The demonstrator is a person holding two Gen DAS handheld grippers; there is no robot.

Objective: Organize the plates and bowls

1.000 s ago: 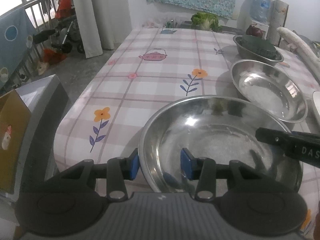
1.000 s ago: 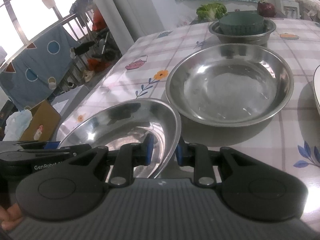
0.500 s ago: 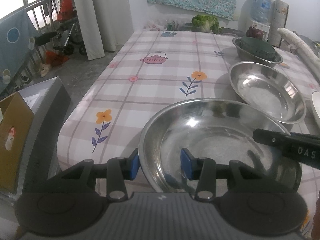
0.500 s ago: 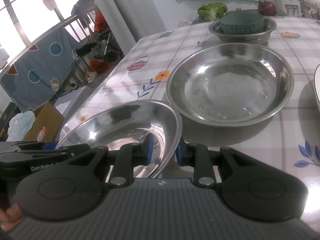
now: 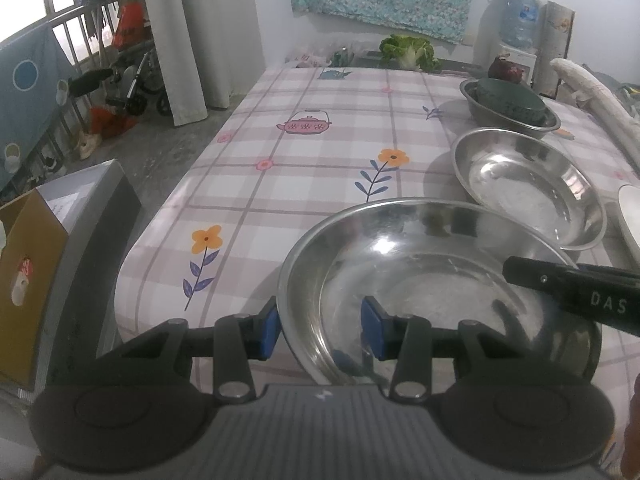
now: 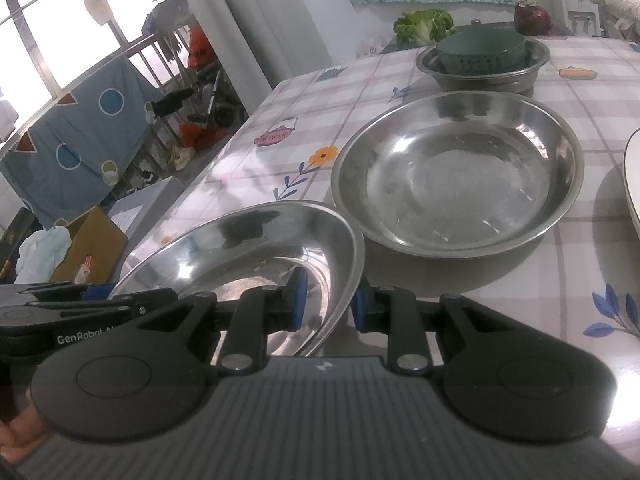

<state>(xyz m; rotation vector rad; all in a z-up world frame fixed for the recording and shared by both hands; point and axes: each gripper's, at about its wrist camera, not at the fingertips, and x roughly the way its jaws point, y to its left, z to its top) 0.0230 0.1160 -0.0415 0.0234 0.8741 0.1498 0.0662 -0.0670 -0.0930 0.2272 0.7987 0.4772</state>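
Observation:
A large steel plate [image 5: 432, 280] is held off the table's near end by both grippers. My left gripper [image 5: 322, 330] straddles its left rim, pads on either side, shut on it. My right gripper [image 6: 329, 300] is shut on its right rim; the plate [image 6: 256, 248] shows tilted there. A second steel plate [image 5: 528, 184] [image 6: 456, 176] lies on the table just beyond. Farther back a steel bowl [image 5: 508, 114] [image 6: 484, 72] holds a dark green bowl [image 5: 508, 96] [image 6: 480, 52].
The checked tablecloth [image 5: 320, 152] covers the table. A white dish's edge [image 5: 630, 208] [image 6: 634, 184] lies at the right. Lettuce [image 5: 408, 50] and a red cabbage [image 6: 534, 18] sit at the far end. A cardboard box [image 5: 24, 280] stands on the floor at the left.
The held plate has risen slightly and drawn a little back from the second plate. Both grippers stay clamped on its rim.

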